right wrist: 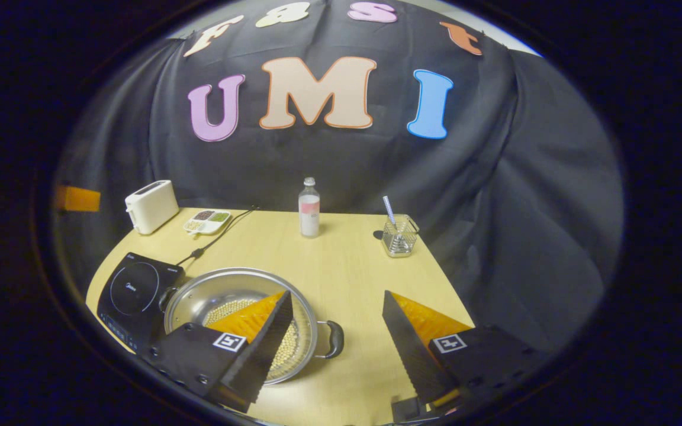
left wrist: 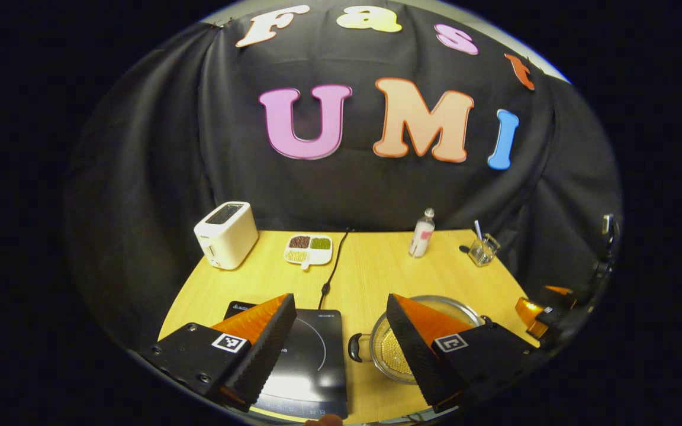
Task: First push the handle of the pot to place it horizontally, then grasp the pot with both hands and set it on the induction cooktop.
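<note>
The pot [right wrist: 240, 319] sits on the table [right wrist: 347, 272] just right of the cooktop [right wrist: 134, 293], its bottom covered with small pale beads, a loop handle [right wrist: 332, 339] on each side. Both the left gripper [left wrist: 341, 346] and the right gripper [right wrist: 335, 340] hover with fingers spread wide, holding nothing. Farther back, a divided dish [left wrist: 309, 248] holds dark, green and pale grains; a glass cup [right wrist: 399, 236] holds a straw; a bottle [right wrist: 309, 208] and toaster [left wrist: 226, 234] stand near the wall.

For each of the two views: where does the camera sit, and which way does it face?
Left gripper view: rides the left gripper, facing the black induction cooktop on the wooden table; its own open fingers show.
Right gripper view: rides the right gripper, facing the steel pot's black side handle; open fingers show.
Shared: steel pot, white toaster.
</note>
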